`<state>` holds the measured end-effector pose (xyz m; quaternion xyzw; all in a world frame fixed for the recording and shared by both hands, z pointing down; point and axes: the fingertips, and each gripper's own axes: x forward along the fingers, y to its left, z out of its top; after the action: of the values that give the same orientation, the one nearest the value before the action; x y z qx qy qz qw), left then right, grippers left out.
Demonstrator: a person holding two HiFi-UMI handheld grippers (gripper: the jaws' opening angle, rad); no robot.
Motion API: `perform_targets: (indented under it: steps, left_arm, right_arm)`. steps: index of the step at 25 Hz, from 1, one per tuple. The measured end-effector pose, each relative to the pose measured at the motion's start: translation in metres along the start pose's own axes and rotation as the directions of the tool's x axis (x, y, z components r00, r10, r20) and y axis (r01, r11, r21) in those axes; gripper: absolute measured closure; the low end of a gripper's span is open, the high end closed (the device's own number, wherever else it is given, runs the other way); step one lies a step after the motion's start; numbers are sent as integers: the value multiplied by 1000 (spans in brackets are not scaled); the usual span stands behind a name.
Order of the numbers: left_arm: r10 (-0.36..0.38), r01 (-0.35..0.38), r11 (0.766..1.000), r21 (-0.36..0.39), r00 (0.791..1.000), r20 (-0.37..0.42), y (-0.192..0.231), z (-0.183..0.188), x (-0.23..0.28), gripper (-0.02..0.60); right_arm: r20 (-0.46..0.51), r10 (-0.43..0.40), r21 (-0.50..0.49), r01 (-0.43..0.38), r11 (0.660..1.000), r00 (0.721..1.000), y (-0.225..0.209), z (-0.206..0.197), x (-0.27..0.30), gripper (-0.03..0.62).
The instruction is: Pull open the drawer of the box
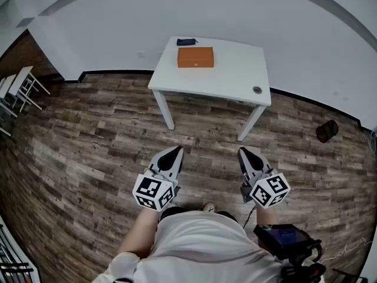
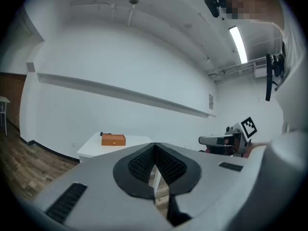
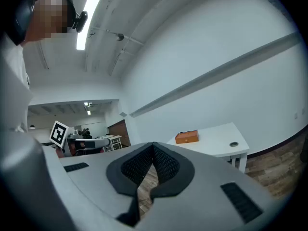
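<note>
An orange box [image 1: 195, 57] lies on the far half of a white table [image 1: 230, 81]; it also shows as the orange box [image 2: 113, 139] in the left gripper view and the orange box [image 3: 187, 137] in the right gripper view. No drawer front can be made out at this distance. My left gripper [image 1: 175, 153] and right gripper [image 1: 244, 153] are held close to the body over the floor, well short of the table. Both are shut with nothing between the pads, as the left gripper [image 2: 155, 150] and right gripper [image 3: 153, 149] views show.
A small dark case [image 1: 186, 42] lies behind the box near the wall. The table has a round cable hole [image 1: 257, 90] at its right corner. A dark bin [image 1: 327, 131] stands on the wood floor at the right. White desks [image 1: 20, 87] stand at the left.
</note>
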<state>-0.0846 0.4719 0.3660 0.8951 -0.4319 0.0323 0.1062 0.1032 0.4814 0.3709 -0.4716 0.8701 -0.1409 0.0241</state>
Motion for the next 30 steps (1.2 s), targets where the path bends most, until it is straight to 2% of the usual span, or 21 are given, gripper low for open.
perform_targets:
  steps: [5, 12, 20, 30]
  left_arm:
    - [23, -23, 1000, -6, 1000, -16, -13, -16, 9, 572]
    - [92, -92, 995, -23, 996, -9, -1, -18, -1, 572]
    - [66, -66, 998, -12, 998, 12, 14, -10, 31, 571]
    - [45, -44, 998, -39, 999, 29, 76, 3, 89, 571]
  right_arm:
    - [-6, 2, 13, -2, 1000, 1000, -24, -9, -8, 591]
    - [-14, 24, 32, -24, 999, 1000, -23, -18, -5, 591]
    - [-15, -15, 25, 15, 1000, 1000, -43, -15, 9, 591]
    - [-36, -53, -5, 53, 999, 998, -72, 1, 77, 591]
